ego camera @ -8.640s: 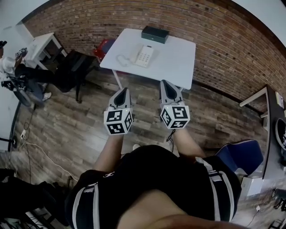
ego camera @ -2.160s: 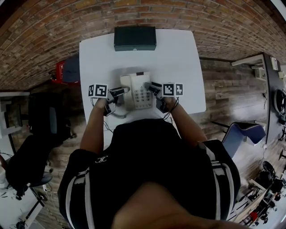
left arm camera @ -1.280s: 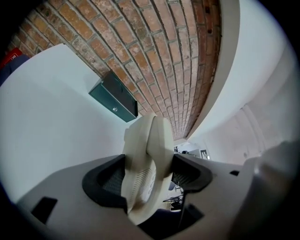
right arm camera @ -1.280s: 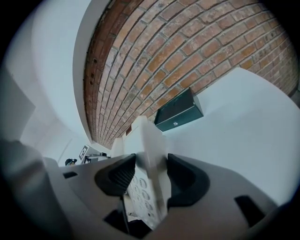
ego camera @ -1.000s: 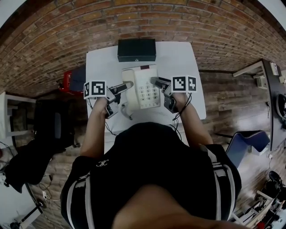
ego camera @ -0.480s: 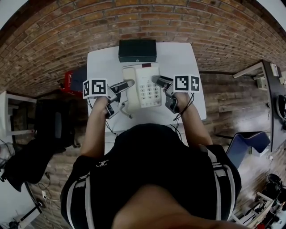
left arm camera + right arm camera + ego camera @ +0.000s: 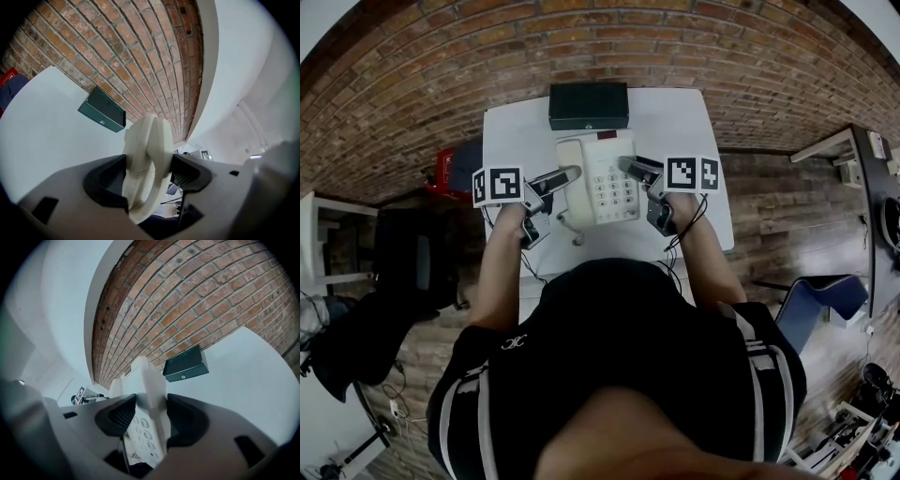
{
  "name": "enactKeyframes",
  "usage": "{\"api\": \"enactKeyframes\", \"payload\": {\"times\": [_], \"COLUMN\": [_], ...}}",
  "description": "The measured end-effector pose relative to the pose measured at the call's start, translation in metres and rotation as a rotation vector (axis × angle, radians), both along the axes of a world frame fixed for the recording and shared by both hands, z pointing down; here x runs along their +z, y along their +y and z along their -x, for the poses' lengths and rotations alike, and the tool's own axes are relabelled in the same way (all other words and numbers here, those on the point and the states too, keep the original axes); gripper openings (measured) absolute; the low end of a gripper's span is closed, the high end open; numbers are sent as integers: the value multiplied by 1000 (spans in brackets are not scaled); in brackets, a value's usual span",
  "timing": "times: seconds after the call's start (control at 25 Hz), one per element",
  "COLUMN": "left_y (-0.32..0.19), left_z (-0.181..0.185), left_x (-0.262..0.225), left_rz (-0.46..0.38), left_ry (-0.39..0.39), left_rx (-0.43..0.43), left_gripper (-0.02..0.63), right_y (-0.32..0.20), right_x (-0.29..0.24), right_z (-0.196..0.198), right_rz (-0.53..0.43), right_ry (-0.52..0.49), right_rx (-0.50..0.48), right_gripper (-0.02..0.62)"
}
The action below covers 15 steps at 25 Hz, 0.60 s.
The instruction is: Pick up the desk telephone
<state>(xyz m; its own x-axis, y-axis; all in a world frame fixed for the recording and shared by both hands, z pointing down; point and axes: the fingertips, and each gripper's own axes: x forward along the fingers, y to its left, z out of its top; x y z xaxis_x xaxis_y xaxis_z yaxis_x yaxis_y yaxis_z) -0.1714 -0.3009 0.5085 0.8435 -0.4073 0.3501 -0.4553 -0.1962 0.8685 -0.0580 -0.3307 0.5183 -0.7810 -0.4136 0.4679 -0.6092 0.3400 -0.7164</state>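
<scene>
The cream desk telephone point(image 7: 602, 180) hangs above the white table point(image 7: 694, 122), held from both sides. My left gripper point(image 7: 567, 175) is shut on its handset side; in the left gripper view the handset end point(image 7: 144, 159) sits pinched between the black pads of the left gripper point(image 7: 150, 176). My right gripper point(image 7: 628, 167) is shut on the phone's right edge. The right gripper view shows the keypad edge point(image 7: 146, 385) clamped in the right gripper point(image 7: 151, 416). The phone's cord point(image 7: 570, 228) dangles below it.
A dark green box point(image 7: 589, 105) stands at the table's far edge against the brick wall, also visible as the box point(image 7: 102, 111) and the box point(image 7: 186, 363). A red item point(image 7: 445, 169) lies left of the table and a blue chair point(image 7: 811, 291) stands to the right.
Since 2.2 s ago the phone has come up off the table between both grippers. Over the last half second it has barely moved.
</scene>
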Motion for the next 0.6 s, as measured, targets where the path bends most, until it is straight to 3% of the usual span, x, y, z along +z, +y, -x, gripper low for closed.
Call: {"api": "enactKeyframes", "payload": {"times": [0.6], "left_y": [-1], "left_z": [-1], "left_x": [0], "left_rz": [1], "left_ry": [4], "left_rx": [-11], "left_gripper": [309], "right_y": [-1], "right_x": [3], "right_z": [-2], "right_rz": [3], "right_ry": [-4], "right_rx": [6], "right_gripper": [192]}}
